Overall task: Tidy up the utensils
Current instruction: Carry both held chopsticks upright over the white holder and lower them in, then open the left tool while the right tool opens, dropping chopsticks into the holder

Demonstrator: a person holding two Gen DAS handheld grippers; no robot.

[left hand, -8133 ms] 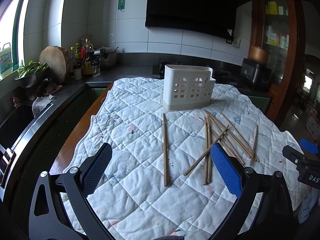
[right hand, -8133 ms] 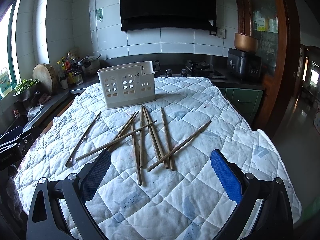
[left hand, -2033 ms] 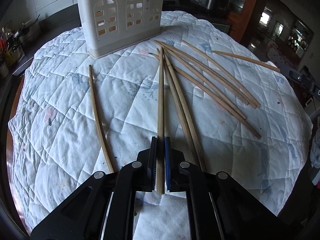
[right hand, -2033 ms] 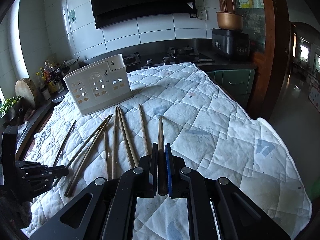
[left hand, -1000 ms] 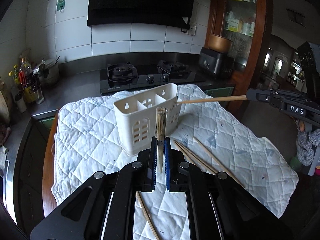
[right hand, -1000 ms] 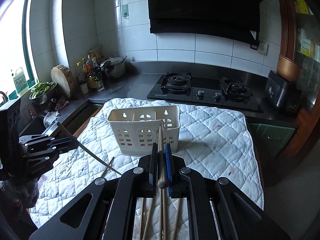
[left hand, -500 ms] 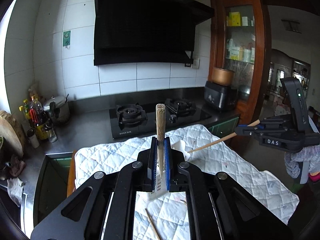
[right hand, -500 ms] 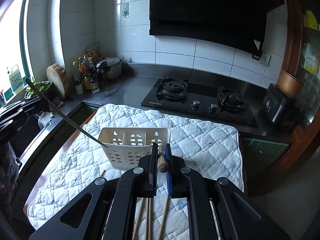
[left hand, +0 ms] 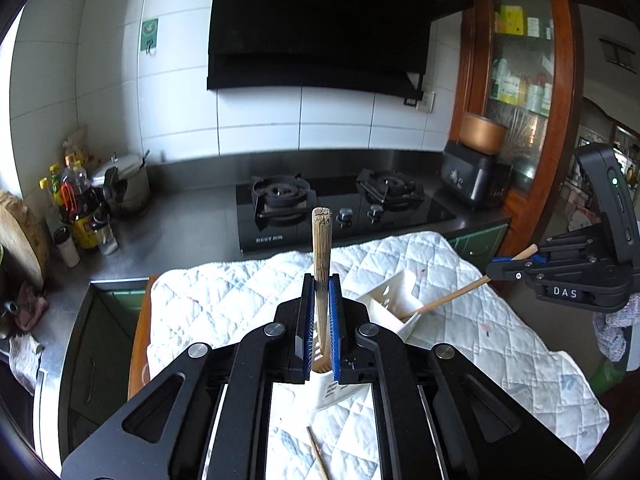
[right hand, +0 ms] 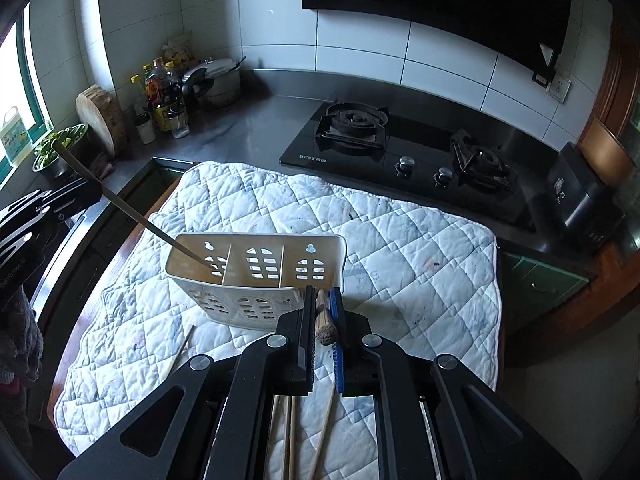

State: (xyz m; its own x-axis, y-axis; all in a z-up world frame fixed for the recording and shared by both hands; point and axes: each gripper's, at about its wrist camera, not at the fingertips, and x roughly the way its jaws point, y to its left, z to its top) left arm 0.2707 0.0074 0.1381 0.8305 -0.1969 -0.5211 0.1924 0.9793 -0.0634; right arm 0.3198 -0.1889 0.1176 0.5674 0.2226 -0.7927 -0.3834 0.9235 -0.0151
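Left wrist: chopstick [left hand: 321, 264] upright, pinched between left tongs [left hand: 321, 332].

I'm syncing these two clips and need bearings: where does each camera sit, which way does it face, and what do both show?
Left wrist: on the left gripper, above the white holder, facing the stove; its own shut fingers clamp a chopstick.
Right wrist: on the right gripper, higher, looking down into the holder and at the quilt; its fingers clamp a chopstick.
Shared: holder, quilt, stove, and each view shows the other gripper lowering its chopstick into the holder.
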